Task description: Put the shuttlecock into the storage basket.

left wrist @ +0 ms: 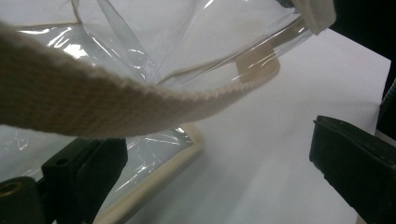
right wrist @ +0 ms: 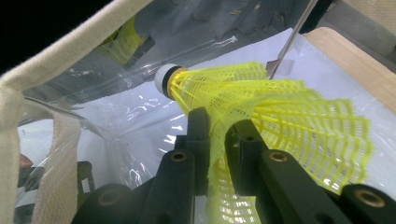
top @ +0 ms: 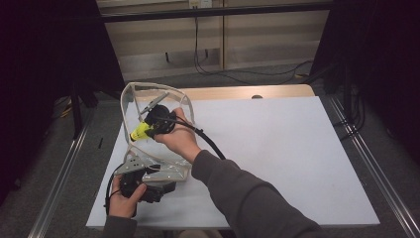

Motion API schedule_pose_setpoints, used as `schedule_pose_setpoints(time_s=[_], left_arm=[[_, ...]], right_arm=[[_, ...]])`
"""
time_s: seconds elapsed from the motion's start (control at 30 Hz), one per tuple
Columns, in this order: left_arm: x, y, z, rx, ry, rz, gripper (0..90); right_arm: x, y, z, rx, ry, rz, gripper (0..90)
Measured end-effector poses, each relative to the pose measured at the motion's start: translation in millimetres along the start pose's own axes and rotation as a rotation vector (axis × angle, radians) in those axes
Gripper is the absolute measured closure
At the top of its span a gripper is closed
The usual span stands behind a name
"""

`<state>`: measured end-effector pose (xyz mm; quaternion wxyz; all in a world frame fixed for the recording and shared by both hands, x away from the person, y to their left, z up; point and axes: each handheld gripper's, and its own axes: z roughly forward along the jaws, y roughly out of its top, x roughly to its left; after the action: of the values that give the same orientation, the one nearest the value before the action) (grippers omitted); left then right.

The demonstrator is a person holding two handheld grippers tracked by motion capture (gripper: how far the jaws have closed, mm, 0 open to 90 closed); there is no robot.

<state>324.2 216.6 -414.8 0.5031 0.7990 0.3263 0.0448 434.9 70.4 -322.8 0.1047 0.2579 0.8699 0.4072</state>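
Note:
A clear plastic bag [top: 148, 87] with beige webbing trim stands open at the left of the white table [top: 297, 148]. My right gripper [top: 144, 130] reaches into its mouth, shut on the mesh skirt of a yellow shuttlecock [top: 139, 132]. In the right gripper view the shuttlecock [right wrist: 280, 107] points its white cork up-left, pinched by my right gripper [right wrist: 217, 128], with the bag wall [right wrist: 116, 93] behind. My left gripper [top: 166, 187] sits at the bag's near edge. Its jaws stand wide apart in the left gripper view [left wrist: 219, 163], with a beige strap [left wrist: 93, 102] and the bag [left wrist: 154, 28] just above.
The table's right half is bare white sheet, with a wooden edge [top: 247, 92] at the back. Metal rails [top: 376, 168] run along both sides, and cables [top: 237, 74] lie on the floor beyond. A thin grey strip [right wrist: 290, 42] hangs inside the bag.

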Motion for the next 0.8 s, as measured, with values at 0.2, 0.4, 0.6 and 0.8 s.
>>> schedule_pose_setpoints(time_s=[0.2,0.4,0.6,0.8], left_arm=[[0.3,0.0,-0.7,-0.002,0.0,-0.003,4.2],[0.1,-0.1,0.2,0.004,0.002,-0.002,4.3],[0.1,-0.4,-0.2,0.001,0.002,0.001,4.2],[-0.2,-0.5,-0.1,0.003,0.007,0.003,4.2]], right_arm=[[0.4,-0.7,4.8,0.006,0.006,0.001,80.9],[-0.1,-2.1,8.8,0.003,0.009,0.006,80.8],[-0.6,-3.6,11.8,0.007,0.013,0.016,80.7],[-0.8,-5.5,14.2,0.008,0.019,0.02,80.5]])
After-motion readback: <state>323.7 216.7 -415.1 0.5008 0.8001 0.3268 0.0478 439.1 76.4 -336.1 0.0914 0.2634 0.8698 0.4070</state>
